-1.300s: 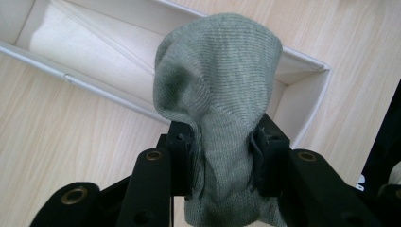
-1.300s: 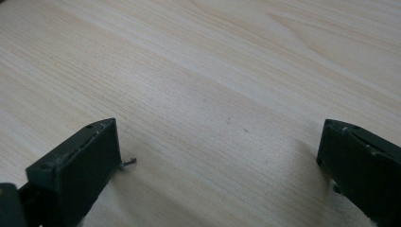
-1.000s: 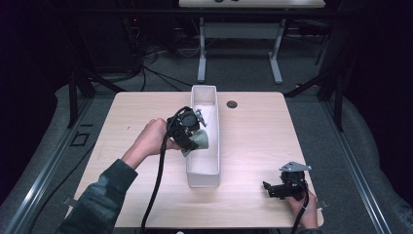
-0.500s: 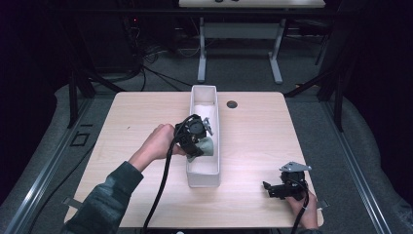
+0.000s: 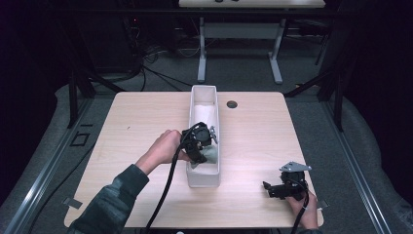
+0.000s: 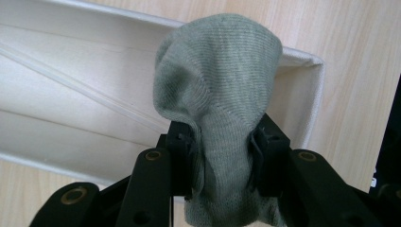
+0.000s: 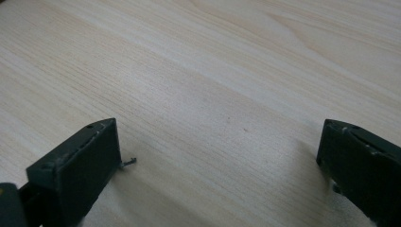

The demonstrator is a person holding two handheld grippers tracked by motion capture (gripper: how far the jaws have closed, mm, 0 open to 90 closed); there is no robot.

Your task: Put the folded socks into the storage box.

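Over white bin (image 5: 204, 179), sock-gripping left gripper (image 5: 200, 146)

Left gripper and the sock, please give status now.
Left gripper shut on grey-green sock, over the near end of white bin. Right gripper open, low over bare table. Nothing in the way.

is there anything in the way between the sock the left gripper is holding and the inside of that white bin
Nothing visible. The left gripper has its jaws shut on the grey-green sock, held right over the open white bin, with no lid or other object between them.
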